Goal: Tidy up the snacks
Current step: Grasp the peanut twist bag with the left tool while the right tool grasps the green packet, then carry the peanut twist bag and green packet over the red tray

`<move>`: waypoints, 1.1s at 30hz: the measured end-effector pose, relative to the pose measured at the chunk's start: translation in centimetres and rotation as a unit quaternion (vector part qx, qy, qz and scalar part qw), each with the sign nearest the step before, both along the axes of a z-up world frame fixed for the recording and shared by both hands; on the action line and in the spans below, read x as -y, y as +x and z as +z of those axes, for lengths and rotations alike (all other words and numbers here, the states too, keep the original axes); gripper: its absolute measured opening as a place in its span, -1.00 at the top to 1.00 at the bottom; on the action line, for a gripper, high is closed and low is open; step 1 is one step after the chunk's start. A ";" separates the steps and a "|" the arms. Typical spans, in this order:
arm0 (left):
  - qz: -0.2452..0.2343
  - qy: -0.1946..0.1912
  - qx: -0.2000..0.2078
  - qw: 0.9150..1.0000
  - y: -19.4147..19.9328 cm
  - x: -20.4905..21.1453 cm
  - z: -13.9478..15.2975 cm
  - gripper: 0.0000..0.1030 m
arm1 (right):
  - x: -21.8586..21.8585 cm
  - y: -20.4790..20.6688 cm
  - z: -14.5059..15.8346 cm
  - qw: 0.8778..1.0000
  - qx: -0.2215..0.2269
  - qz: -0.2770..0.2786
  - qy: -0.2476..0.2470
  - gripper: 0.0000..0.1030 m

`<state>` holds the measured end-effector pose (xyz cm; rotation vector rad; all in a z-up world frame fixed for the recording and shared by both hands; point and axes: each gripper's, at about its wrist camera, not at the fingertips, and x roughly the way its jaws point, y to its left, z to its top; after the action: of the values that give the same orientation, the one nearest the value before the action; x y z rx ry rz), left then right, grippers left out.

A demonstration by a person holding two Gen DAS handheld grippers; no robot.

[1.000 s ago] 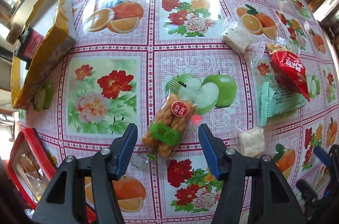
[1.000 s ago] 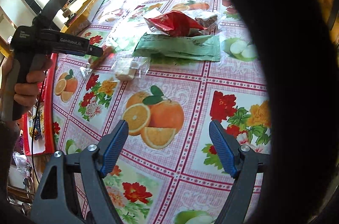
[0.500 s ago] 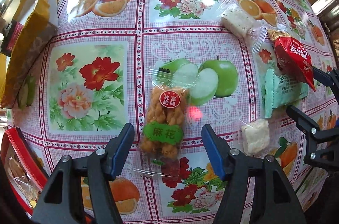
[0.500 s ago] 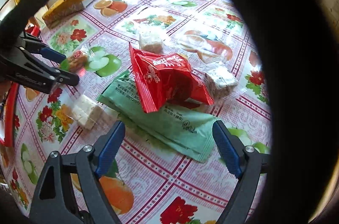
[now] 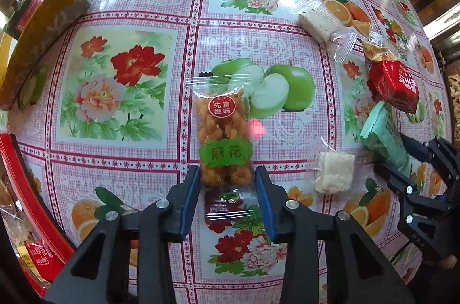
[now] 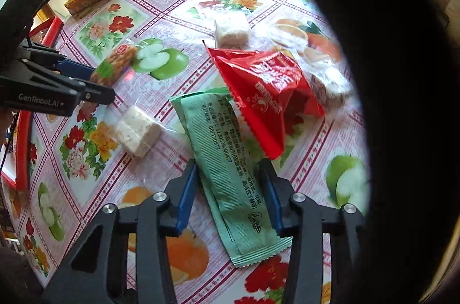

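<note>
the left tongs (image 5: 226,174) are drawn in narrow against both sides of the fried-twist packet (image 5: 222,140), gripping its near end as it lies flat on the tabletop (image 5: 129,154). the right tongs (image 6: 230,177) straddle the green wrapper (image 6: 227,160), narrowed close to its sides; whether the blue pads actually touch it is hard to tell. a dark rounded mass blocks the whole right side of the right wrist view. the red packet (image 6: 267,91) lies across the green wrapper's far end. the cloth is glossy, printed with fruit and flowers. a white wrapped cake (image 5: 333,171) sits between the two tongs, another (image 5: 316,19) farther off. a yellow box (image 5: 43,25) and a red-rimmed tray (image 5: 31,189), both cut off, sit at the left edge.
</note>
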<state>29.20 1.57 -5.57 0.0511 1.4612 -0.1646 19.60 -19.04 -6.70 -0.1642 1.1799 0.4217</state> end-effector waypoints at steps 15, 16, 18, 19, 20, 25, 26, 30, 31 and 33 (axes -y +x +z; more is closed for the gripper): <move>-0.001 -0.013 -0.020 1.000 -12.1 -0.1 -1.3 0.30 | 3.6 -11.5 0.6 0.990 -0.022 -0.124 0.068 0.20; -0.004 -0.016 -0.020 1.000 -13.2 -0.2 -1.3 0.30 | 3.6 -12.2 0.6 0.989 -0.022 -0.129 0.072 0.20; -0.010 -0.026 -0.019 0.999 -15.4 -0.4 -1.4 0.29 | 3.5 -13.7 0.7 0.988 -0.023 -0.132 0.074 0.20; -0.015 -0.031 -0.019 0.999 -16.5 -0.5 -1.5 0.29 | 3.5 -14.5 0.7 0.987 -0.025 -0.135 0.078 0.20; -0.020 -0.034 -0.018 0.999 -17.4 -0.6 -1.5 0.29 | 3.4 -15.0 0.6 0.987 -0.030 -0.137 0.077 0.21; -0.047 -0.033 -0.003 0.998 -21.5 -0.8 -1.7 0.29 | 2.7 -17.0 0.7 0.988 -0.015 -0.140 0.063 0.21; -0.050 -0.037 -0.002 0.998 -21.8 -1.1 -1.8 0.29 | 2.4 -16.9 0.7 0.988 -0.012 -0.140 0.056 0.21; -0.041 -0.059 -0.007 0.997 -22.6 -2.5 -1.9 0.29 | 1.5 -17.0 0.7 0.989 0.000 -0.145 0.034 0.21; -0.039 -0.062 -0.007 0.997 -22.7 -2.7 -2.0 0.29 | 1.4 -17.1 0.7 0.989 0.001 -0.146 0.030 0.20; -0.037 -0.066 -0.006 0.997 -22.9 -3.4 -1.8 0.29 | 1.3 -17.1 0.7 0.988 0.003 -0.154 0.028 0.23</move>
<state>6.34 4.94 -7.33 -0.0028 1.4579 -0.3211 2.52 -20.39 -5.97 0.0646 1.1630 0.1820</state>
